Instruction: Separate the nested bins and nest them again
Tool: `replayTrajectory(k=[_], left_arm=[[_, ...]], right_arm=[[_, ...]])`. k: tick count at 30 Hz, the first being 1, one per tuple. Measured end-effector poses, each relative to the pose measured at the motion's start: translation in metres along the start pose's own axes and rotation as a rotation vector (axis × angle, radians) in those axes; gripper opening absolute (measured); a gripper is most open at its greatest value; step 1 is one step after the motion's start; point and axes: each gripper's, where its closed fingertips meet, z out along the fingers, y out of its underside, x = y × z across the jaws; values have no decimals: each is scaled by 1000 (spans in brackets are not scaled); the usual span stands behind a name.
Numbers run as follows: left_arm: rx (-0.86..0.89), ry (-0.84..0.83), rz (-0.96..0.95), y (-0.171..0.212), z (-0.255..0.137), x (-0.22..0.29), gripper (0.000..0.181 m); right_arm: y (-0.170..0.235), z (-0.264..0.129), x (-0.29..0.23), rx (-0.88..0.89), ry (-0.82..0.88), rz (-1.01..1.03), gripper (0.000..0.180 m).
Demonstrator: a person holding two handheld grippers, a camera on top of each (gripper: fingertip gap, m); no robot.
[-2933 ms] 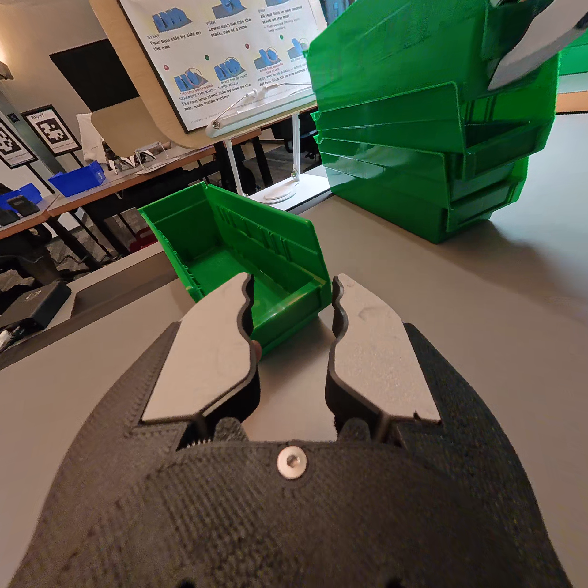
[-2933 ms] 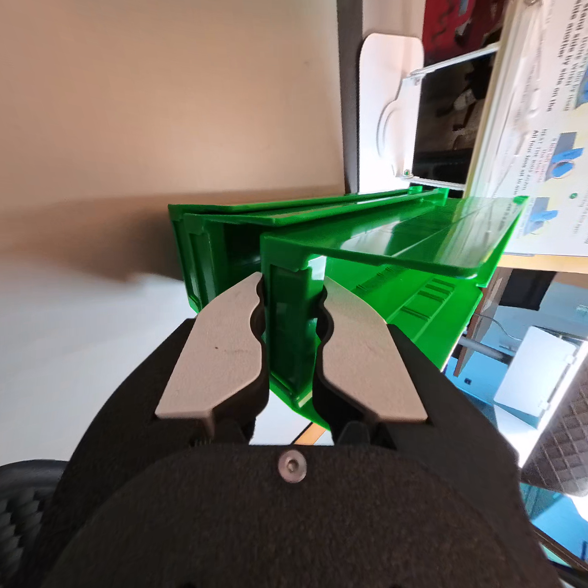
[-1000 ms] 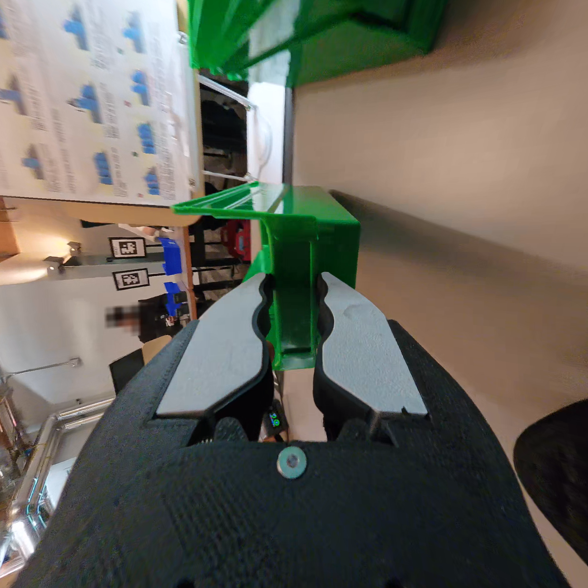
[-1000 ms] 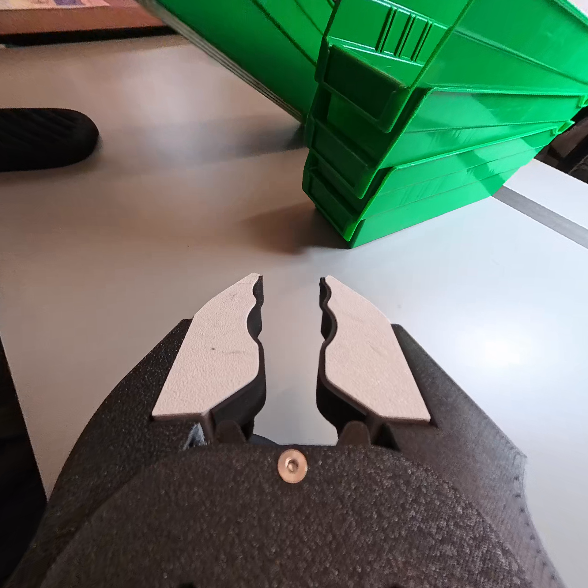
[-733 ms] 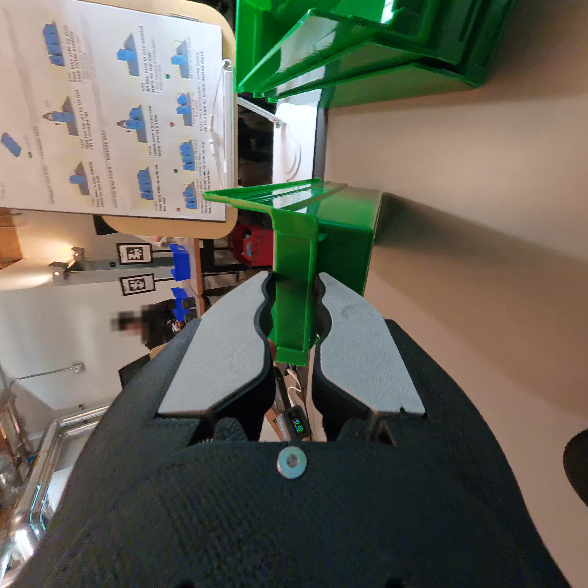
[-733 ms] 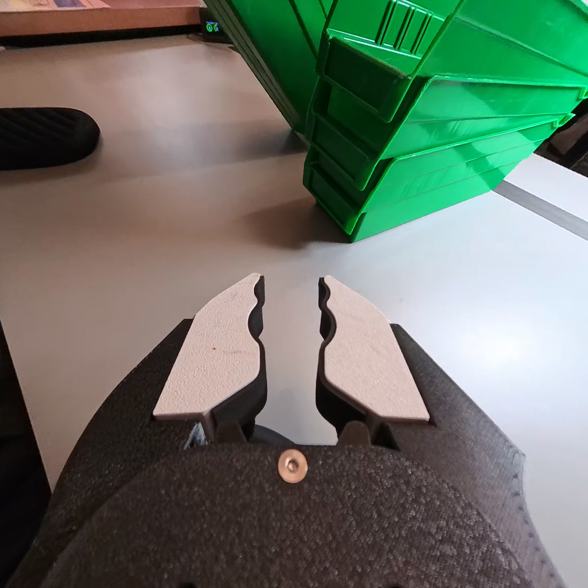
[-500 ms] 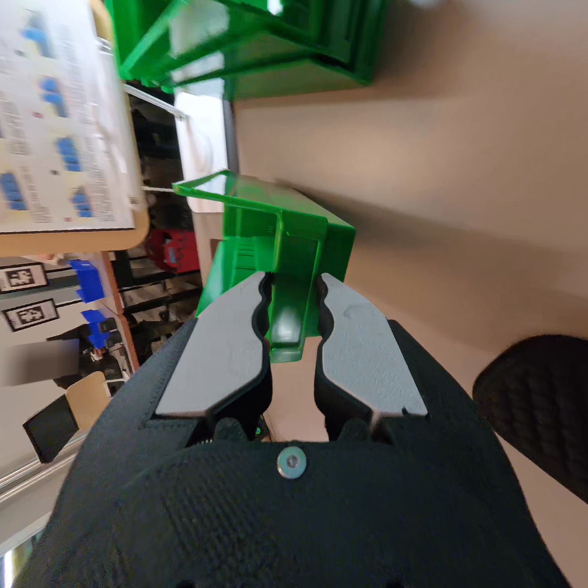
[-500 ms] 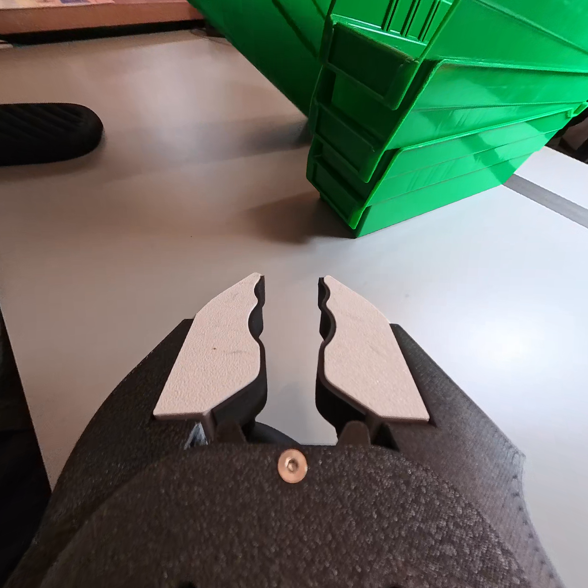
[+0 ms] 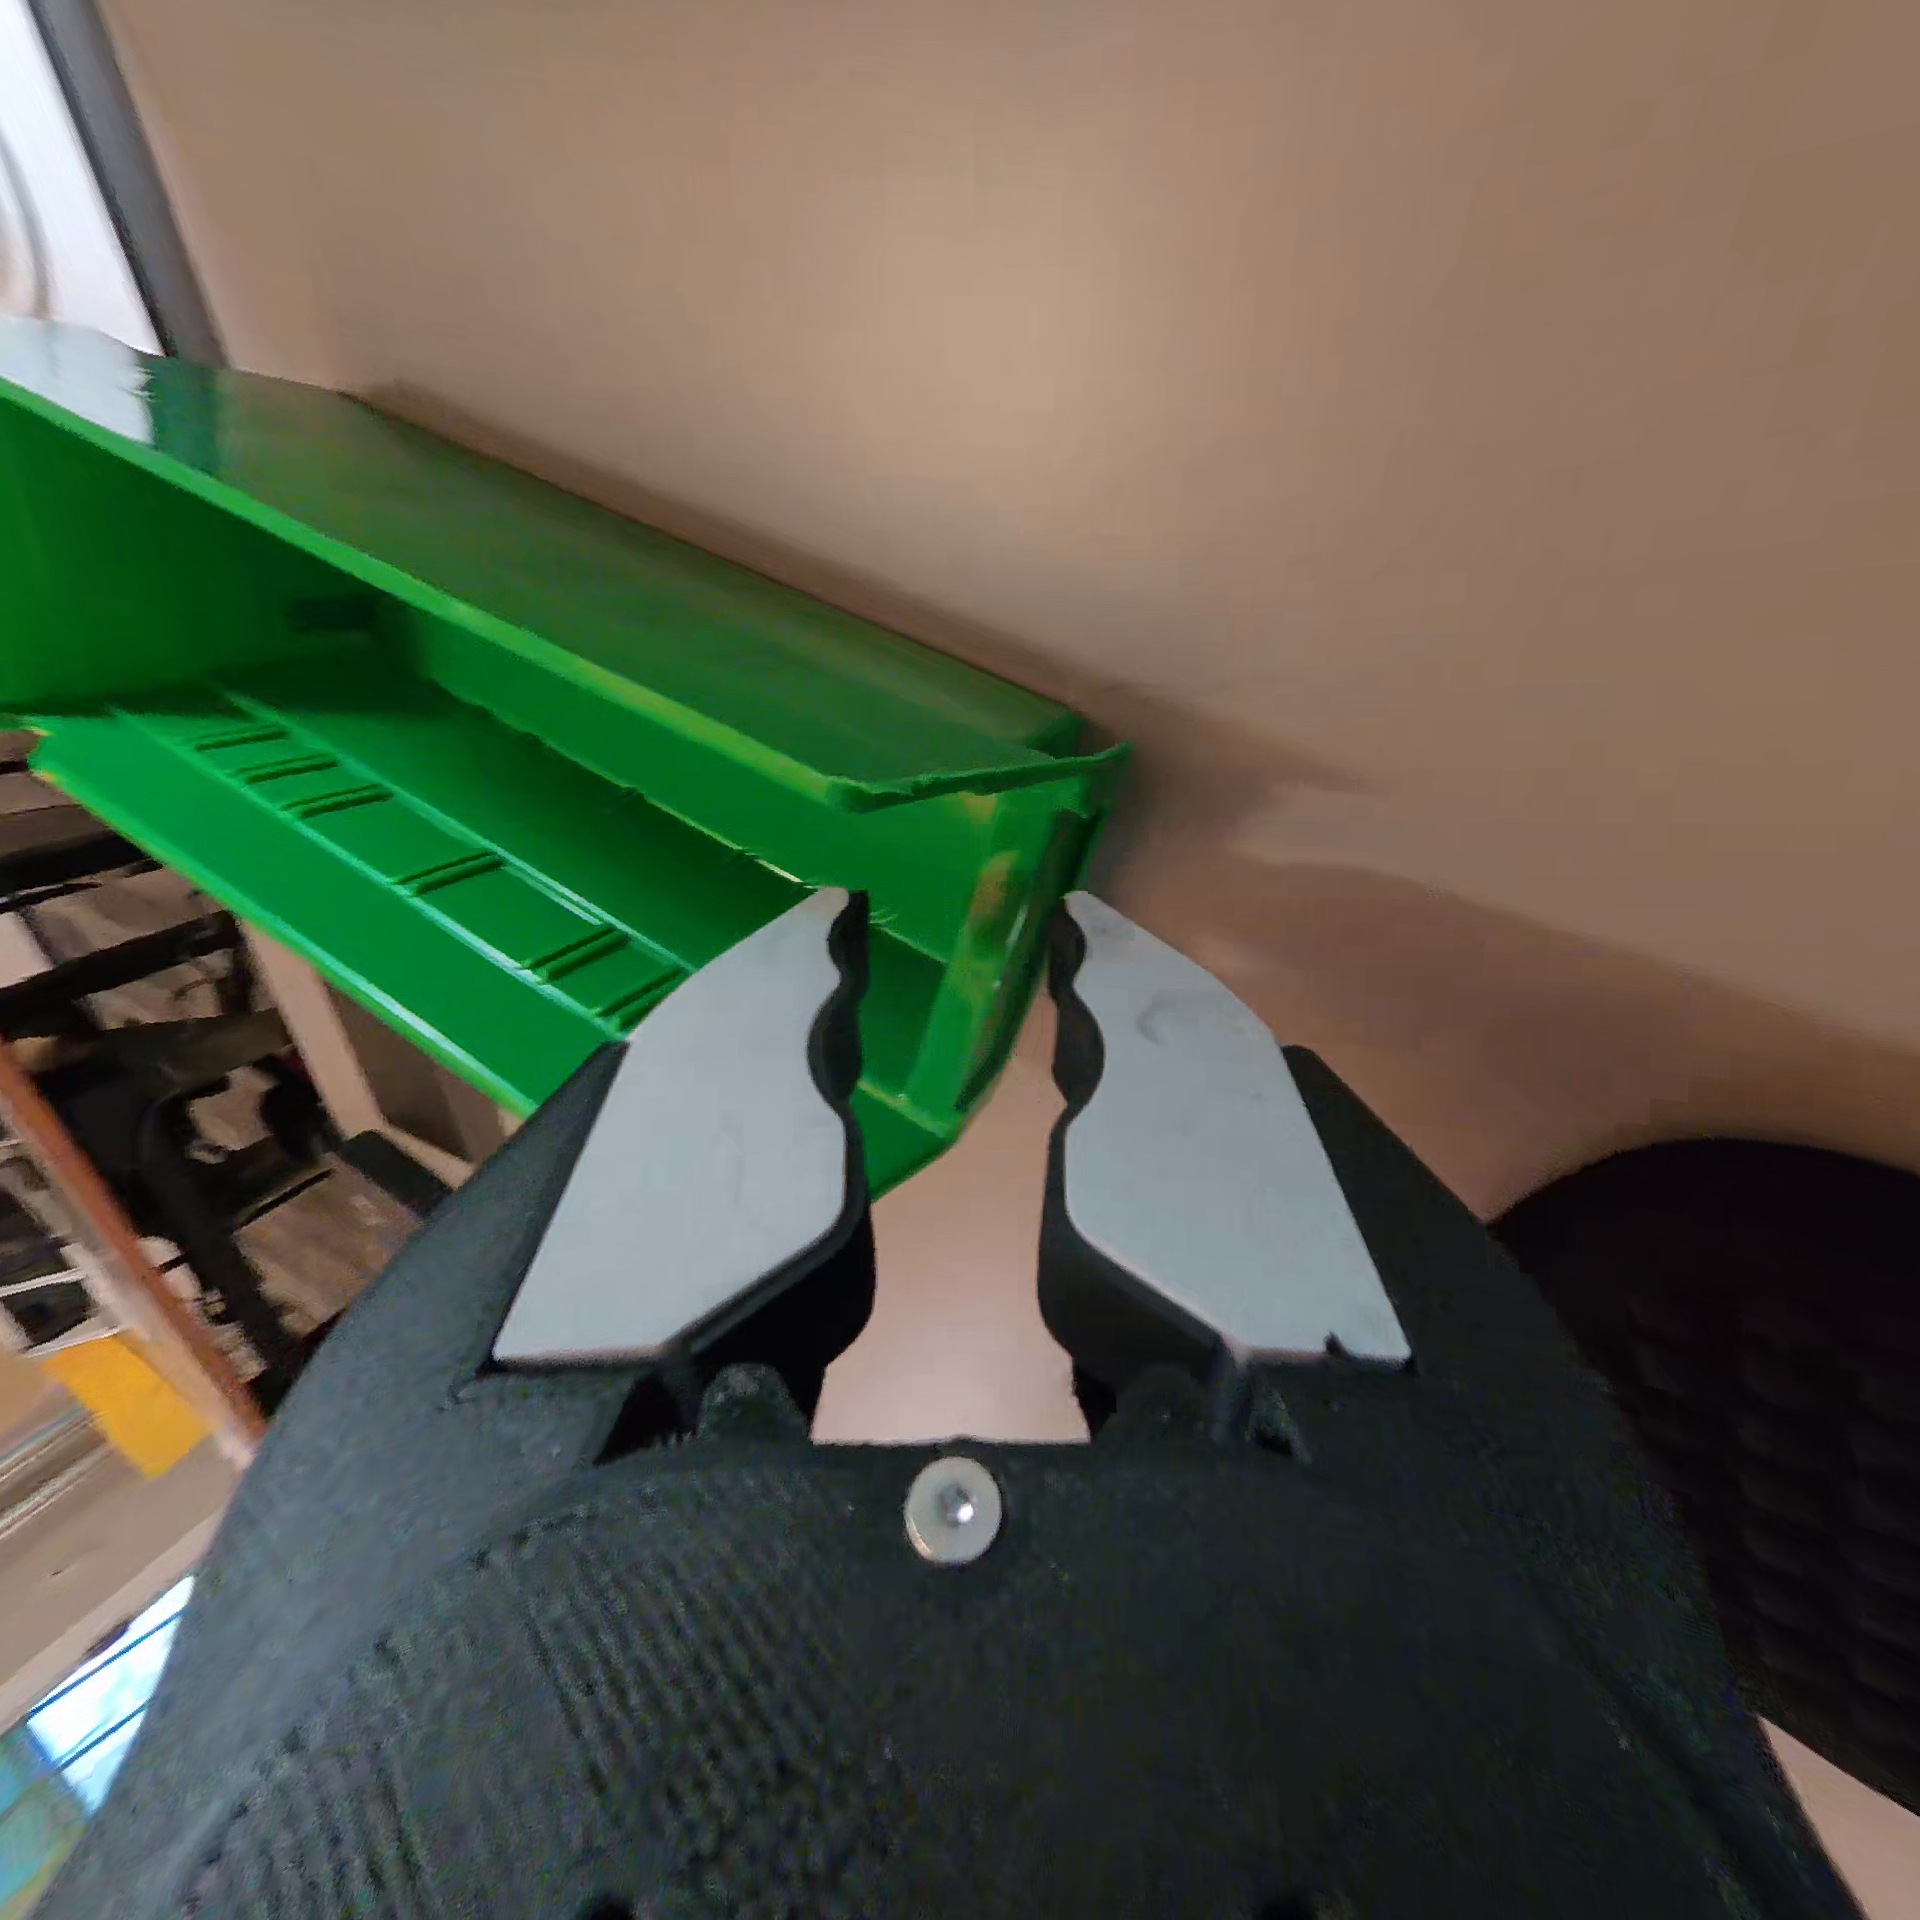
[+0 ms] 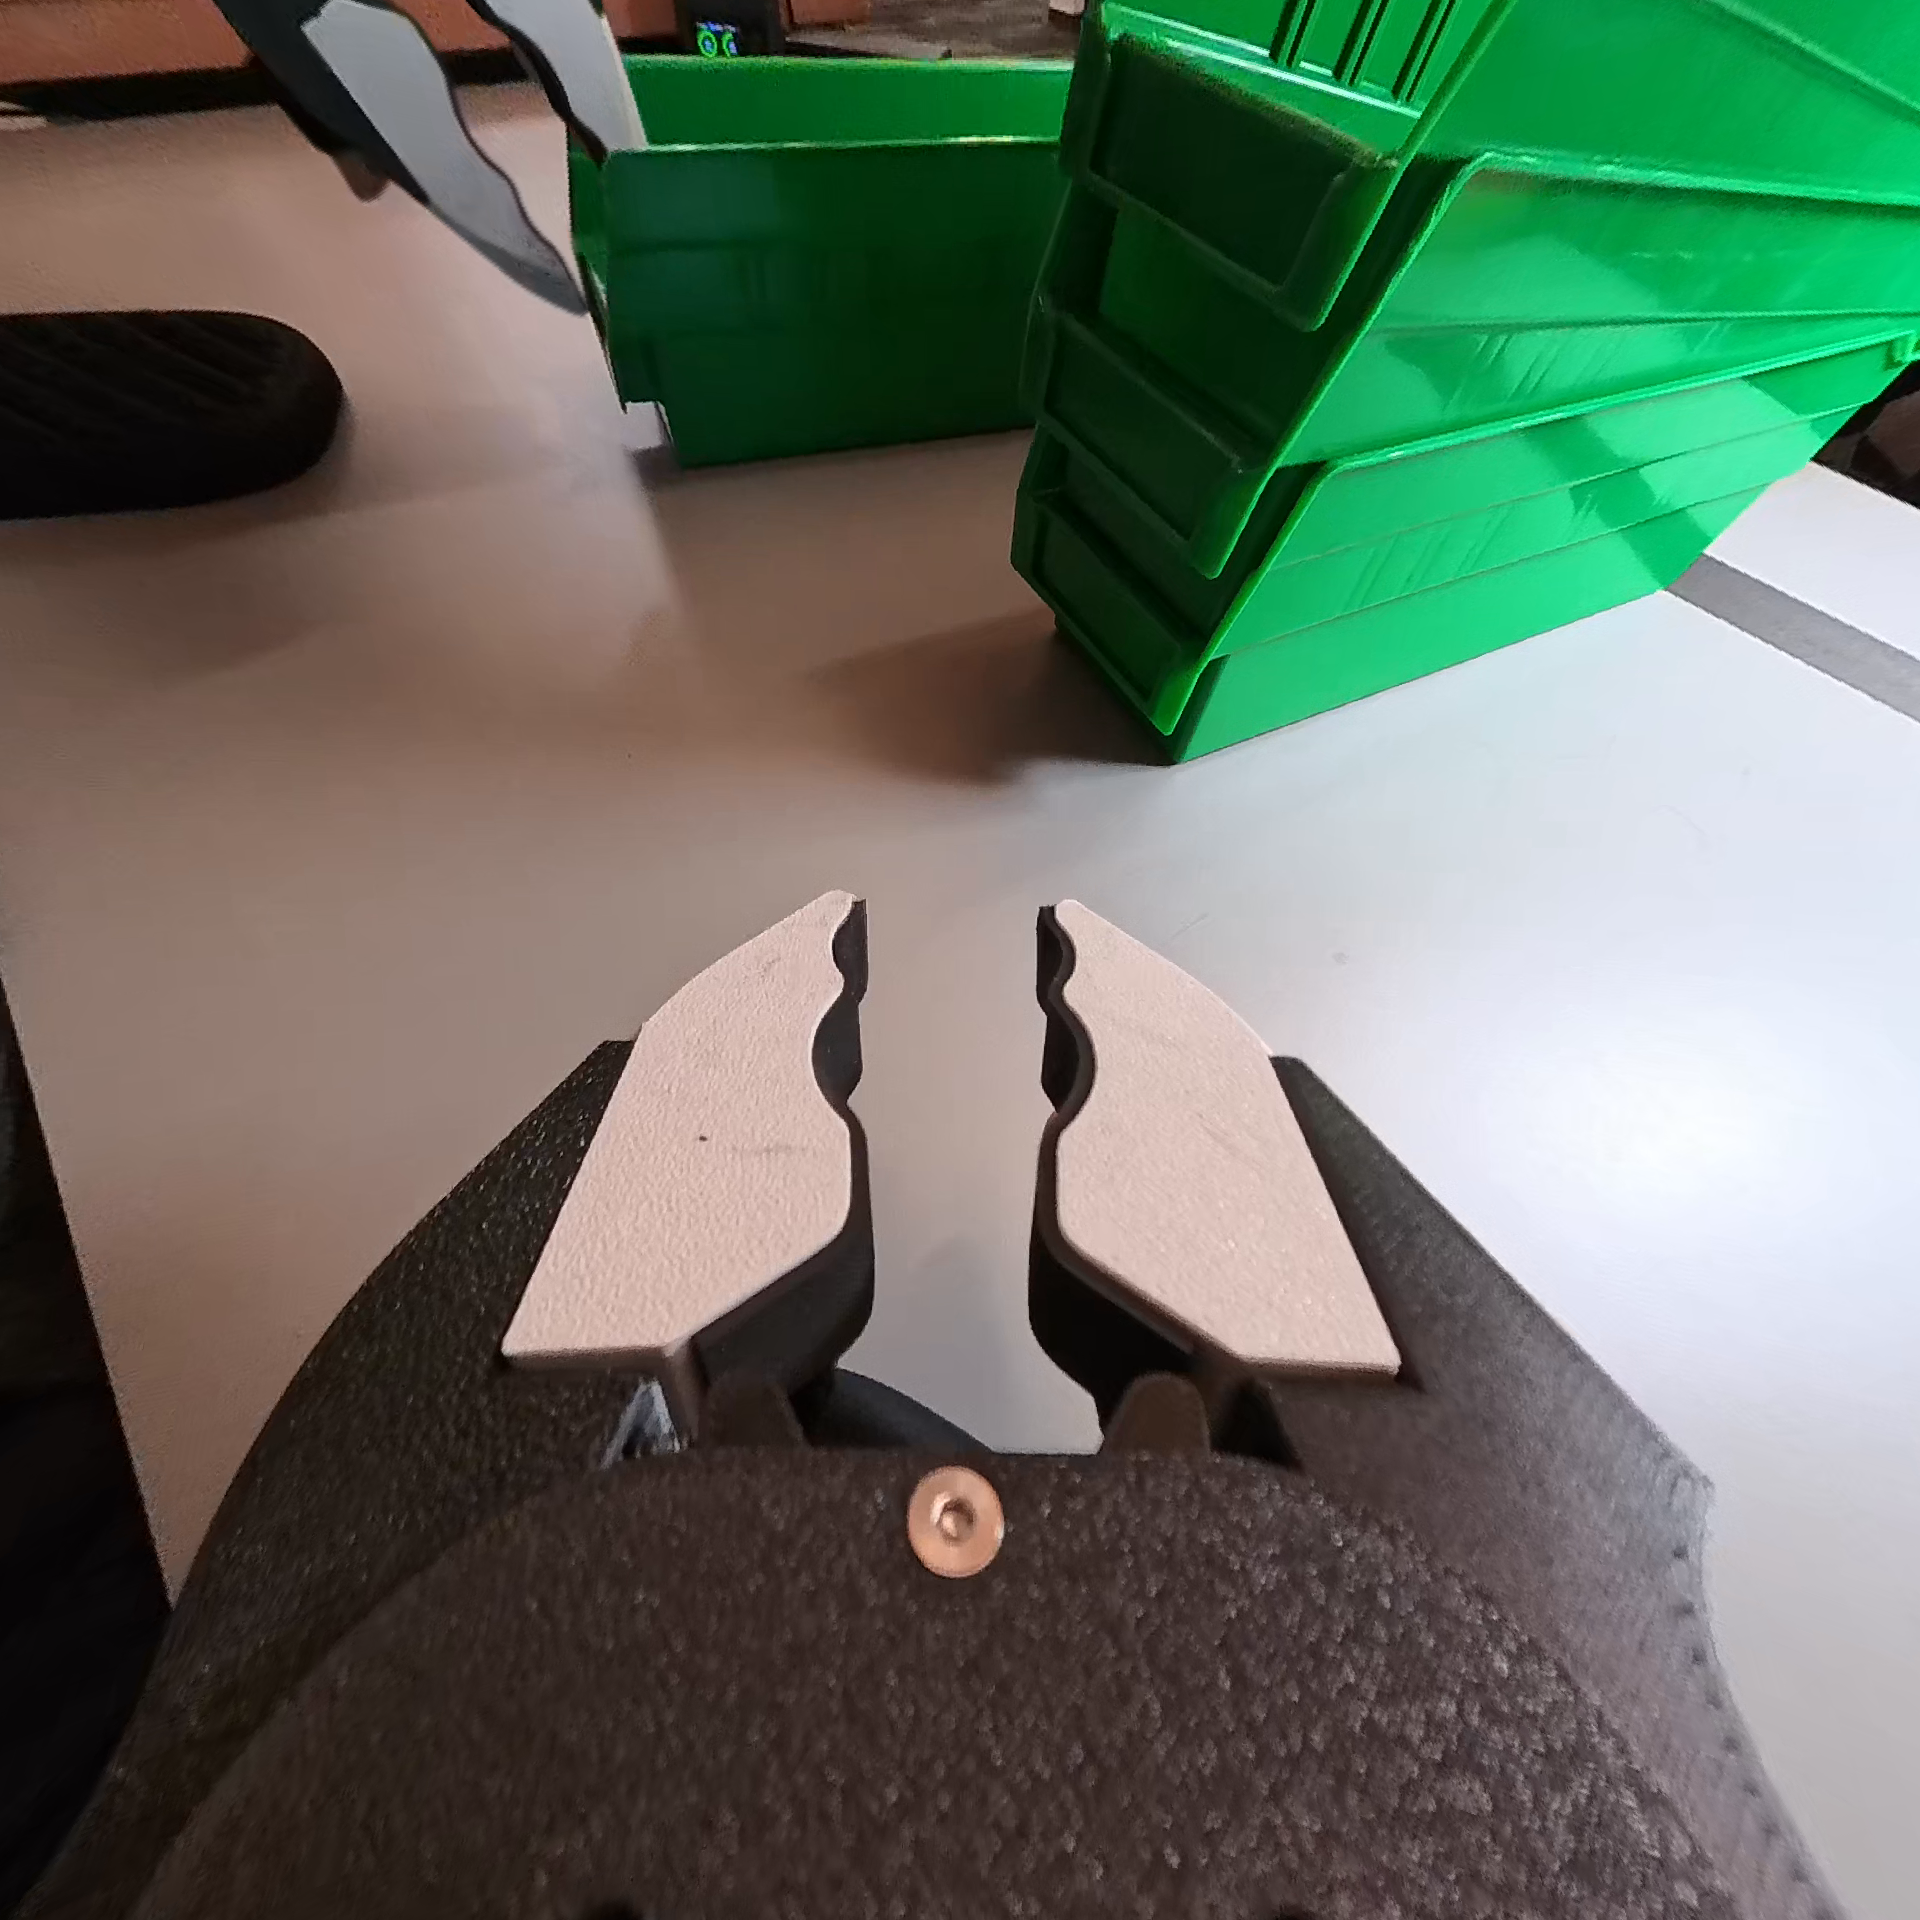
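Grey table (image 10: pixel 436 727): left gripper (image 9: pixel 951 914) fingers parted astride single bin (image 9: pixel 582 727) wall; right gripper (image 10: pixel 951 914) parted, empty.

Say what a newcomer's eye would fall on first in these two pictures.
First, the bright stack of green bins, nested and leaning at the upper right of the grey table. Next, the single green bin standing left of it, with the left gripper open at its corner. The right gripper hovers open and empty in the foreground.
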Motion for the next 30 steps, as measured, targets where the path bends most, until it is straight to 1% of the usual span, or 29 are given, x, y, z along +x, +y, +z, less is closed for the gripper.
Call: replayTrajectory(k=[2,3,6,8,9,15,22,25,28,30], left_arm=[[-11,57,1,5,5,7,46],[-17,73,9,7,9,9,49],[-30,114,10,9,29,14,51],[-60,122,16,12,45,16,48],[-60,127,16,12,49,17,34],[-16,76,52,1,51,15,28],[-7,40,44,-5,39,19,28],[-7,-29,33,-6,27,8,28],[6,-123,38,-11,4,-13,28],[38,-178,41,-23,-23,-34,28]], right_arm=[[1,2,0,-9,-4,1,31],[1,3,0,-12,-6,-2,31],[1,6,-3,-18,-11,-16,31],[1,6,-4,-21,-11,-27,31],[2,6,-5,-22,-12,-29,31],[4,6,-4,-29,-20,-18,30],[7,10,-7,-46,-23,-46,29],[7,10,-7,-48,-24,-45,29],[6,11,-8,-48,-29,-47,29],[5,13,-9,-49,-34,-48,29]])
